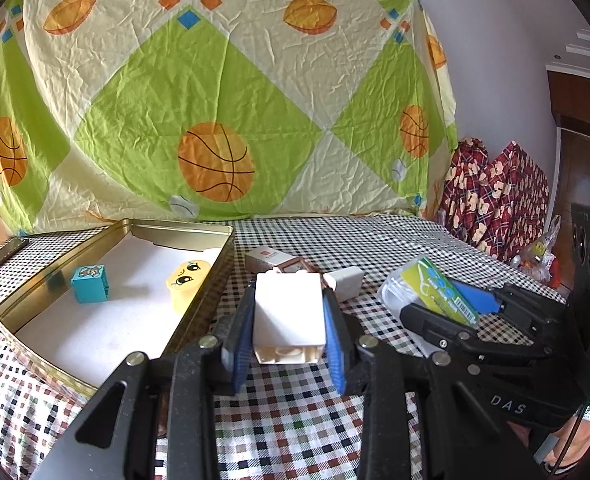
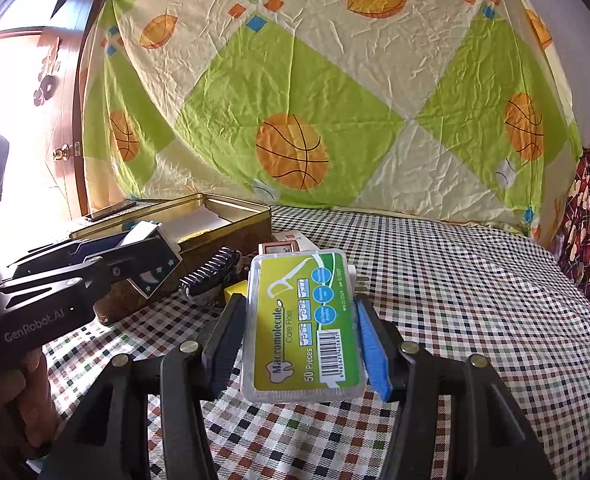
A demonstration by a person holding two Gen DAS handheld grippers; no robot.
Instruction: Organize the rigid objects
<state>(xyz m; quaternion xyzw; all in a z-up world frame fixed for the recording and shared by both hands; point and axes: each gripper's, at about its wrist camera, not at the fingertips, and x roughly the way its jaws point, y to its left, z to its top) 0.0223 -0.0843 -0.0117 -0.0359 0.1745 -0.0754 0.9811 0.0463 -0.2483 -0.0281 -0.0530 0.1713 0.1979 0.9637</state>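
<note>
Through the left wrist view I see a checked cloth over the counter and a basketball-print sheet hung behind it. A gold tin tray lies open on my left with a blue cube and a yellow smiley-face piece inside it, well apart from each other. Just past the tray's right wall sit a small red-and-white box and a white cuboid, close together. A dark phone-like slab rests at the far left edge. My left tongs are drawn narrow and clamped on a white block, both blue pads pressed to its sides, beside the tray's right wall. The right tongs come in from the right, gripping the floss-pick case.

In the right wrist view, the right tongs stand partly apart, holding the floss-pick case flat, label up, above the checked cloth. Ahead of the case lie a black comb-like piece, a yellow block mostly hidden behind it, and the red-and-white box. The gold tin tray is farther left. The left tongs reach in from the left with the white block, its underside dark with stars. A hand grips that tool's handle at the lower left; both tools point slightly downward.
</note>
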